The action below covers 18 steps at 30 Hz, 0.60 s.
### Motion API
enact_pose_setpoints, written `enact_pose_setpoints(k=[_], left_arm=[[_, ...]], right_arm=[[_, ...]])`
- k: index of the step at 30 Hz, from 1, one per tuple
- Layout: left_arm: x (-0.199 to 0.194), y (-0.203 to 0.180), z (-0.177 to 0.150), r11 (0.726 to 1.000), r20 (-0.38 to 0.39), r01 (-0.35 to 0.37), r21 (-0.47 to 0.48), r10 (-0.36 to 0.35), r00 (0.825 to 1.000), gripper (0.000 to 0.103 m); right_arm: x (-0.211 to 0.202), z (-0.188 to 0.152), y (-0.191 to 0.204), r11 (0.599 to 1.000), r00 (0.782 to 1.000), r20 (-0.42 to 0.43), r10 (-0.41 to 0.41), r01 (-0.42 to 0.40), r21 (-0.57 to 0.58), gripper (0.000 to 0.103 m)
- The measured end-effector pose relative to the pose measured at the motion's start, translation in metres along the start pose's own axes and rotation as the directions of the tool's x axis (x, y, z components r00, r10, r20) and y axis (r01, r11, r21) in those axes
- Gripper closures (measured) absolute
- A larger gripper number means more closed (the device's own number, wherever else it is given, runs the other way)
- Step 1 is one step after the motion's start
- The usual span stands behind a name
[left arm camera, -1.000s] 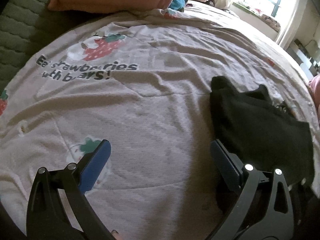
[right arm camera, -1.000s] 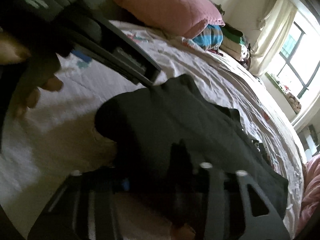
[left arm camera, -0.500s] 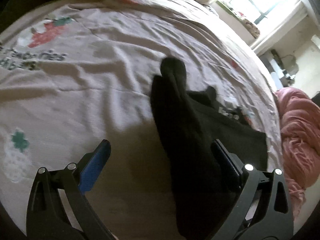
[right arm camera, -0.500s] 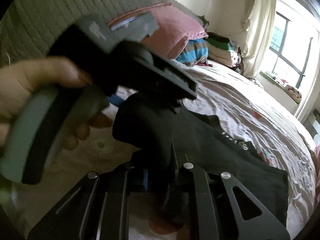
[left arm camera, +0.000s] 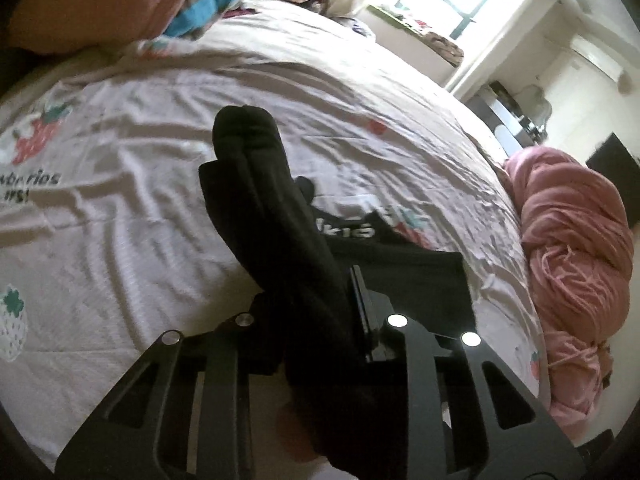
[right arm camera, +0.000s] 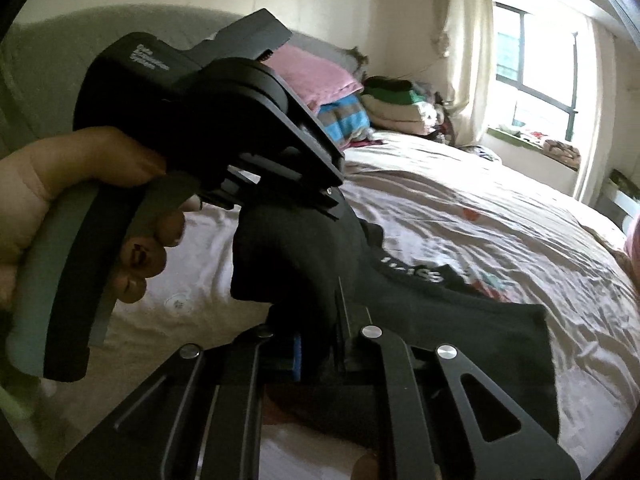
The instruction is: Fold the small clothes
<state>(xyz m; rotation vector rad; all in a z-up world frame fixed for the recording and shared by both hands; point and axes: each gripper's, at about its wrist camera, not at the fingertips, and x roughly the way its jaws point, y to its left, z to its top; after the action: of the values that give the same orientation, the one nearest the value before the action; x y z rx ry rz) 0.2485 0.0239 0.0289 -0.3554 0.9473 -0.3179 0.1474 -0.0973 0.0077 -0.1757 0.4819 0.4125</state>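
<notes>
A small black garment [left arm camera: 272,216] with white lettering is lifted off the bed. My left gripper [left arm camera: 316,304] is shut on a bunched fold of it that sticks up ahead of the fingers. My right gripper [right arm camera: 324,320] is shut on another part of the same garment [right arm camera: 460,320], whose loose end trails down onto the sheet at the right. In the right wrist view the left gripper's body [right arm camera: 208,120] and the hand holding it sit just above the cloth, very near.
The bed sheet [left arm camera: 120,240] is pale with strawberry prints and text. A pink pillow [left arm camera: 100,0] and folded clothes [right arm camera: 396,104] lie at the head. A pink blanket heap [left arm camera: 572,240] lies at the right edge. A window [right arm camera: 536,76] is beyond.
My left gripper was open over the sheet; it swung right and has closed on the black garment. Both grippers have raised the cloth off the bed.
</notes>
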Motion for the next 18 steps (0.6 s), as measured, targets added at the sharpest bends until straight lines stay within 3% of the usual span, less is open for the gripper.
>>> enact_pose_setpoints(k=[18], left_arm=[[0.026, -0.090, -0.012, 0.993, -0.038, 0.015, 0.114, -0.011, 0.999, 0.084]], right_arm=[[-0.045, -0.024, -0.072, 0.982, 0.998, 0.016, -0.057, 0.053, 0.184, 0.093]])
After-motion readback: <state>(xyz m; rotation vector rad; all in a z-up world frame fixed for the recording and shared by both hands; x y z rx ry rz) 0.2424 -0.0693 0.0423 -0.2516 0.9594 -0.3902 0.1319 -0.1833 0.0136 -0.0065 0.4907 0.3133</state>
